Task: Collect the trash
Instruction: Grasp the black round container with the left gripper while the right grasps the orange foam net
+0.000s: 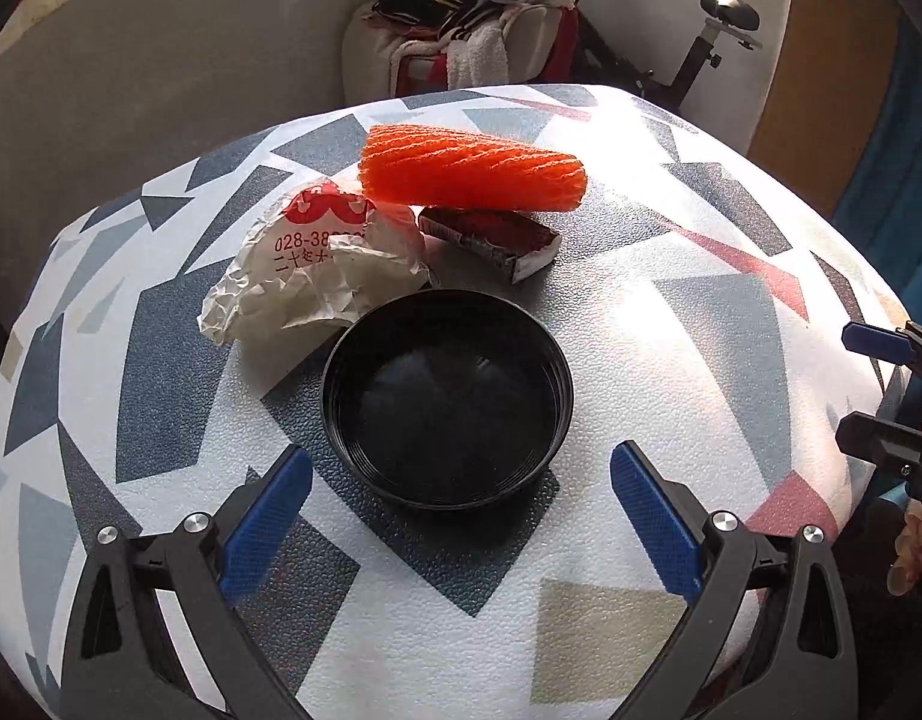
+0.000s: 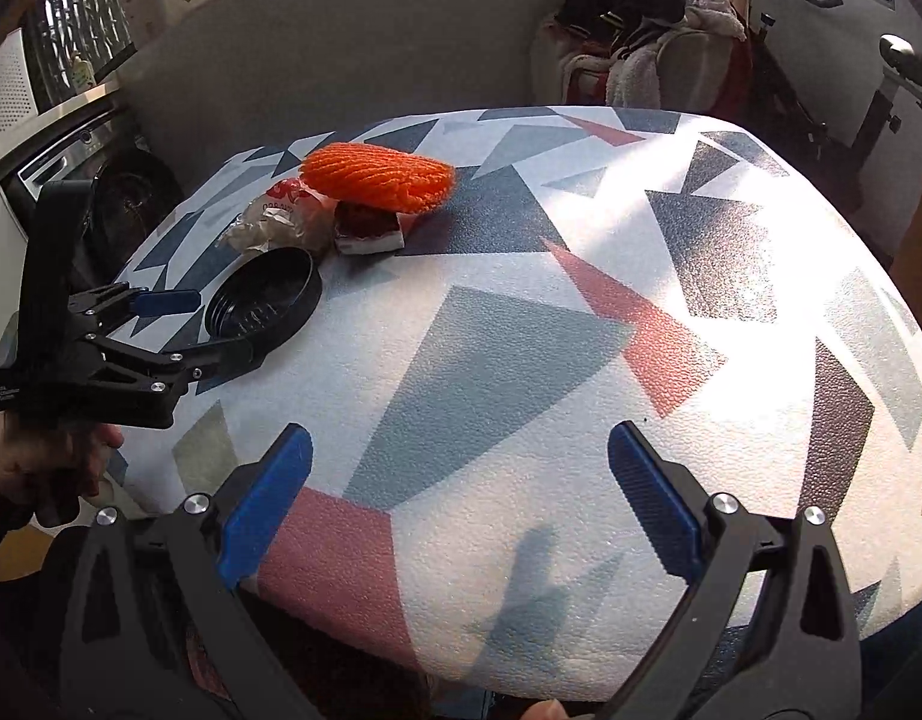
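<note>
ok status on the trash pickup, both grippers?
Left hand-held gripper open, lined up on black bowl. Right hand-held gripper open, empty, over bare table. Crumpled wrapper, orange foam net, flattened carton untouched behind bowl.

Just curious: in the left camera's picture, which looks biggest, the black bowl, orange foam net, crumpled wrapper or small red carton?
1. black bowl, nearest the camera
2-3. orange foam net and crumpled wrapper, alike
4. small red carton

Hard daylight from far right, glare blowing out the tablecloth (image 2: 731, 276) ahead-right of both tools; shadow patch near right tool's fingers; heavy fisheye bending at edges, slightly soft throughout
</note>
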Motion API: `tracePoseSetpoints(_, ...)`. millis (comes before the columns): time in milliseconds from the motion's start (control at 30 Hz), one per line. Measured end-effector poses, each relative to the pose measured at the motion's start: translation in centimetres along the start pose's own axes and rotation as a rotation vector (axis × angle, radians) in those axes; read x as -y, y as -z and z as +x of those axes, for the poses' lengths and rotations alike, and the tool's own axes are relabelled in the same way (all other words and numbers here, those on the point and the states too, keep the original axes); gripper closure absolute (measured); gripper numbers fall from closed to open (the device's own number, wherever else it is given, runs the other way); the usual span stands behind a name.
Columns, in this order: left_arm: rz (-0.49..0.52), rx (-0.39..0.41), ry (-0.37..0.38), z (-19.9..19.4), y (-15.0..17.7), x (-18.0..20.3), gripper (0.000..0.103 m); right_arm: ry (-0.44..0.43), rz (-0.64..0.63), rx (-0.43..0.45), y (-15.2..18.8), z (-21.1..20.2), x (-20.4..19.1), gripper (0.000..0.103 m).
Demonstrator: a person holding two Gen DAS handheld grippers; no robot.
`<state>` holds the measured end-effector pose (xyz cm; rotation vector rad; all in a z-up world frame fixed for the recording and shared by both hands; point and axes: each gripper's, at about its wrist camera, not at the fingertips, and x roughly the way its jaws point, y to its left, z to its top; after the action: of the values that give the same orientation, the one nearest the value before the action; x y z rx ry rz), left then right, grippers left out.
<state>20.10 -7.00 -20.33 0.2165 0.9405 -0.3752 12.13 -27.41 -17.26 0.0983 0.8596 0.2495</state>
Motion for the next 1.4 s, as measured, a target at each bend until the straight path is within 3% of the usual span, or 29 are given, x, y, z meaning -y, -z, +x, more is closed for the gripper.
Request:
tracePoseSetpoints(300, -0.042, -0.061, -0.019, 3.2, -1.7, -1.0, 0.006, 0.003, 0.013, -0.006, -0.2, 0.6, 0.7, 0.006)
tracePoseSetpoints(333, -0.044, -0.048, -0.021, 3.1, -1.7, -1.0, 0.006, 0.005, 0.011, -0.009, -0.1, 0.7, 0.7, 0.006)
tracePoseSetpoints(367, -0.045, -0.04, -0.024, 2.9, -1.6, -1.1, 0.013, 0.004, 0.009, -0.012, -0.1, 0.8, 0.6, 0.006)
tracePoseSetpoints(567, -0.074, 0.02, 0.02, 0.5, -0.7, -1.0, 0.012, 0.001, -0.03, -0.025, -1.4, 1.3, 0.1, 0.006)
tracePoseSetpoints(767, -0.161, 0.112, 0.08, -3.6, 0.2, -1.6, 0.012, 0.001, -0.179, 0.025, -6.0, 1.9, -2.6, 0.006)
tracePoseSetpoints(833, -0.167, 0.155, 0.106, -4.7, 0.5, -2.1, 0.012, -0.017, -0.234, 0.054, -7.9, 2.3, -3.9, 0.013)
tracePoseSetpoints(967, -0.152, 0.161, 0.074, -5.6, 1.0, -3.1, 0.012, -0.016, -0.346, 0.095, -11.1, 4.6, -6.2, 0.026)
tracePoseSetpoints(1067, -0.17, 0.17, 0.064, -6.2, 1.6, -4.3, 0.012, -0.004, -0.389, 0.072, -13.2, 7.3, -7.4, 0.037)
tracePoseSetpoints(1367, -0.207, 0.16, 0.052, -6.7, 3.7, -6.8, 0.012, -0.014, -0.357, -0.024, -16.0, 13.8, -9.2, 0.037)
tracePoseSetpoints(1400, -0.212, 0.158, 0.053, -6.6, 3.8, -7.0, 0.012, -0.014, -0.357, -0.043, -15.9, 14.3, -9.3, 0.041)
